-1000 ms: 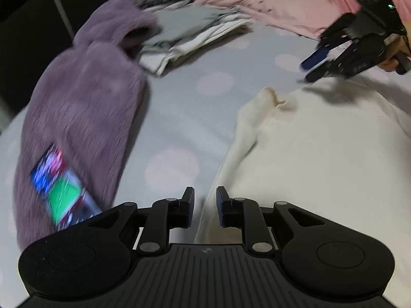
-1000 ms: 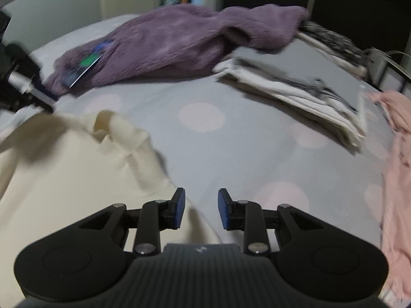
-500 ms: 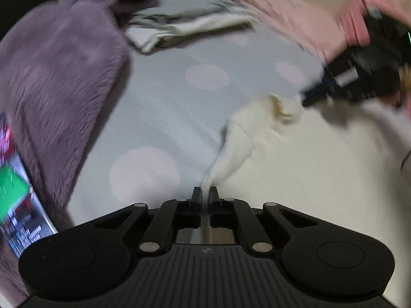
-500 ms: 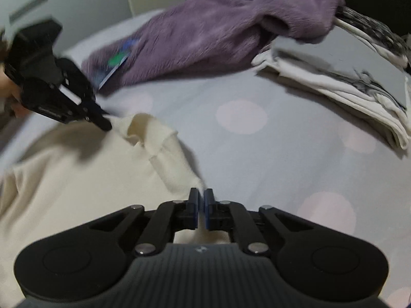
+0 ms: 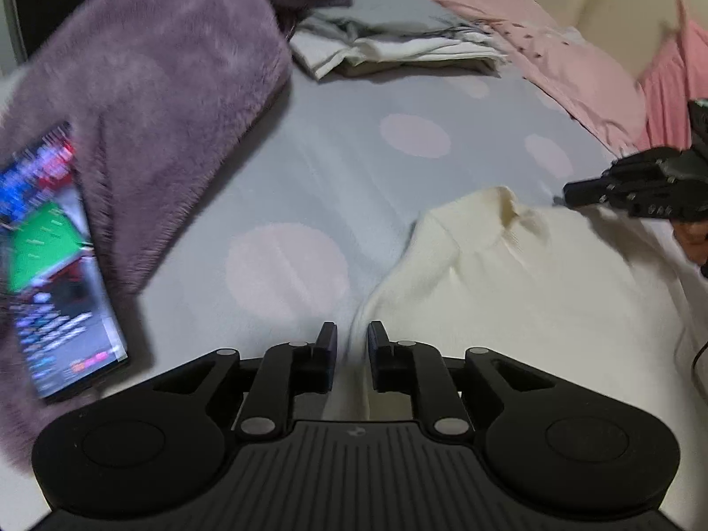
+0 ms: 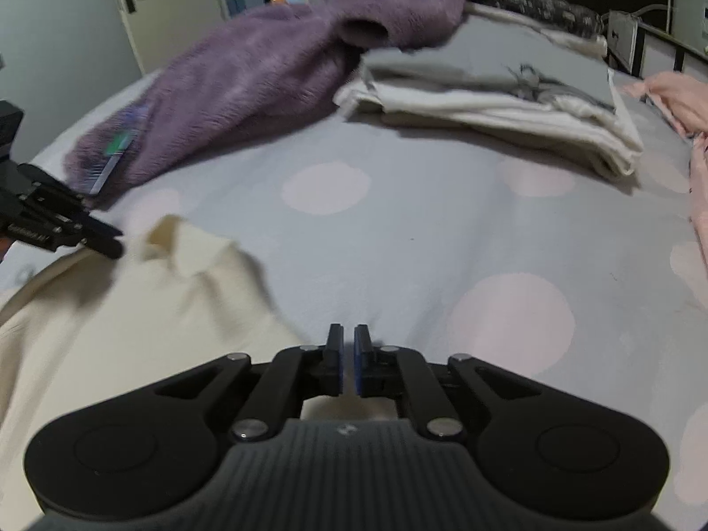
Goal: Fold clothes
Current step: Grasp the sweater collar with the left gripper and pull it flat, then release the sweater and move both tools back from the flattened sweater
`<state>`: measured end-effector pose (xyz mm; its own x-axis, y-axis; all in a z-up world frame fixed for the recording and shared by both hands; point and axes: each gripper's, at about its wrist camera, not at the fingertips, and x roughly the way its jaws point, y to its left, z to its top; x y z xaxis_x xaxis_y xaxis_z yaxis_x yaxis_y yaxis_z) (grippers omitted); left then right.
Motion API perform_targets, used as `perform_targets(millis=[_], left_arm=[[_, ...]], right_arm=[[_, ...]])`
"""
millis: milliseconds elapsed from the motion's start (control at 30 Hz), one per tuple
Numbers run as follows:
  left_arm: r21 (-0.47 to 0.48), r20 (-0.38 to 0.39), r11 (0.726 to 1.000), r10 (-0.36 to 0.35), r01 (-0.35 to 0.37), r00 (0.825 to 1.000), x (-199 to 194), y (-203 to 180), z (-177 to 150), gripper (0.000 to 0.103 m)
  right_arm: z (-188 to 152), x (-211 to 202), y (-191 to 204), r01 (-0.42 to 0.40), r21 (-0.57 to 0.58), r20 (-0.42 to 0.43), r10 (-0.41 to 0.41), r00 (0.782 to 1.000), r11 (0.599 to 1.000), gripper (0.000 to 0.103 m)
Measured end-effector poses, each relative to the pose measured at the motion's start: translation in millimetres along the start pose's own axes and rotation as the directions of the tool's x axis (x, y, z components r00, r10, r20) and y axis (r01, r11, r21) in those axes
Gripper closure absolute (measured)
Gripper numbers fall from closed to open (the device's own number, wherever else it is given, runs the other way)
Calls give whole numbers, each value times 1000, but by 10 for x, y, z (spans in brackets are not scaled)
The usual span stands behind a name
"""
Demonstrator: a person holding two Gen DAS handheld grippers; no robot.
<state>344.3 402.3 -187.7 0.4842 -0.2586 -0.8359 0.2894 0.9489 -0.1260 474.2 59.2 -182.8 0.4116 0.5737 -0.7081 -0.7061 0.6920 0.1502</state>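
Left gripper (image 5: 352, 354) first: your jaws have just been opening. There is a clear gap now, and the edge of the cream garment (image 5: 509, 309) runs up into it. The pads don't look pressed on the cloth, so count it as let go.

Right gripper (image 6: 348, 358): your jaws have just been closing and only a thin slit shows between the pads. Cream cloth sits just under the fingers. I can't tell whether any of it is pinched.

The key relation is that the garment lies flat on the dotted bed sheet (image 5: 332, 168), between your two grippers. It lies right of the fingers in the left wrist view and left of them in the right wrist view. Its top edge runs across from one gripper to the other, with a raised pucker about midway. Both tips sit on that same edge, so neither hand is nearer. The next fold is probably a two-handed pull along that line, and the left would have to re-grip first.

Farther out on the left are a purple fleece (image 5: 155, 88) and a lit phone (image 5: 53, 265) lying on it. A folded stack (image 5: 398, 44) sits far centre, and a pink garment (image 5: 553, 57) far right, all well apart from the cream one.
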Motion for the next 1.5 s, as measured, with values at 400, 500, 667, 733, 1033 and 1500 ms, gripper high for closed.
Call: perform_targets(millis=[400, 500, 667, 733, 1033, 1500], left_arm=[[-163, 98, 975, 168, -151, 981, -1418, -146, -1188, 80], [-230, 46, 958, 185, -170, 982, -1670, -171, -1696, 80], [-351, 2, 924, 161, -150, 987, -2120, -171, -2401, 80], [-390, 29, 913, 137, -115, 990, -2331, -187, -2647, 80], [-431, -6, 899, 74, -69, 997, -2499, -262, -3443, 73], [-235, 17, 963, 136, -128, 991, -2567, -530, -3670, 73]], right_arm=[[-1087, -1417, 592, -48, 259, 176, 2, 984, 965, 92], [-1399, -1675, 848, -66, 314, 173, 11, 985, 947, 91], [-1774, -2047, 1311, -105, 375, 188, 36, 982, 921, 84], [-1891, -2208, 1499, -120, 383, 206, 42, 978, 916, 79], [-2229, -2730, 2209, -151, 342, 266, 59, 962, 928, 74], [-2514, -3082, 2536, -160, 344, 317, 46, 947, 925, 68]])
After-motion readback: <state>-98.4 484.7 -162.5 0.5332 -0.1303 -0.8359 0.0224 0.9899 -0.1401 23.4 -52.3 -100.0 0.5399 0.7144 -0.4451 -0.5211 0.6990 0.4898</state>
